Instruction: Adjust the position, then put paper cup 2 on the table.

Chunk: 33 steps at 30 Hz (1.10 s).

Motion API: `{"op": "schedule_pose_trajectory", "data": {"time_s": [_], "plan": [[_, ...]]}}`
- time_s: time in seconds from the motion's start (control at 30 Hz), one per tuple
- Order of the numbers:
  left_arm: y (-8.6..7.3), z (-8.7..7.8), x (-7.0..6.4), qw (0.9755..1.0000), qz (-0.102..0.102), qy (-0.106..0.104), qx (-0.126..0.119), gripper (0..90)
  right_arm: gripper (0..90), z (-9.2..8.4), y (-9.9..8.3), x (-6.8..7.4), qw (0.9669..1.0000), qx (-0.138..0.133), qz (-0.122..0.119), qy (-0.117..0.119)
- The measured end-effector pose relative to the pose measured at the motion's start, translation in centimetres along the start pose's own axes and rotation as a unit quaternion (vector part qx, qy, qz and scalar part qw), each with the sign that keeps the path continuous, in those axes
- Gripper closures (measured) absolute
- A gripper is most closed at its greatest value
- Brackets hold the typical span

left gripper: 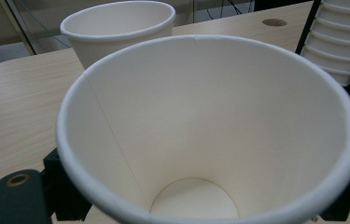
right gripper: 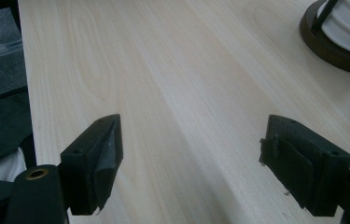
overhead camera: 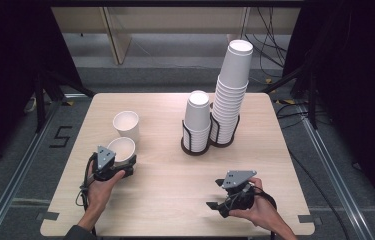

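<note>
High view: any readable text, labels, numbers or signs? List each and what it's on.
"5": black mark on the grey floor left of the light wooden table; it may be tape, not a numeral.
No print can be seen on the white paper cups or on the stacked white cups in the black wire holders.

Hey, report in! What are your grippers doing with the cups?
Left gripper shut on cup. Right gripper open, empty. Second cup stands just behind; nothing blocking.
</note>
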<state>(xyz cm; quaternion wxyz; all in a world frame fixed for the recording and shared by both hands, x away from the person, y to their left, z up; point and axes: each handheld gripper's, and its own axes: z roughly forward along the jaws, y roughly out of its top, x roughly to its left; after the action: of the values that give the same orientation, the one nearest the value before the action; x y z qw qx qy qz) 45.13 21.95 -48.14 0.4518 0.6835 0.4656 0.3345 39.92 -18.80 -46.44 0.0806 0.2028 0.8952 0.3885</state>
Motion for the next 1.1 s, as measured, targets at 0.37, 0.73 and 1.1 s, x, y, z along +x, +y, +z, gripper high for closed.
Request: {"op": "schedule_pose_trajectory", "data": {"time_s": [0.37,0.73,1.1], "plan": [[0.0,1.0,0.6,1.0000,-0.003,0.007,0.000,13.7,21.2,0.3,-0.1,0.1,1.0000,0.007,0.001,0.004],[0.3,1.8,0.9,0.9999,-0.007,0.012,-0.004,13.8,21.2,0.3,-0.1,0.1,1.0000,0.007,0.002,0.006],[0.0,2.2,1.0,0.9999,-0.007,0.013,0.001,13.6,21.0,0.4,-0.1,0.1,0.9999,0.011,0.001,0.008]]}}
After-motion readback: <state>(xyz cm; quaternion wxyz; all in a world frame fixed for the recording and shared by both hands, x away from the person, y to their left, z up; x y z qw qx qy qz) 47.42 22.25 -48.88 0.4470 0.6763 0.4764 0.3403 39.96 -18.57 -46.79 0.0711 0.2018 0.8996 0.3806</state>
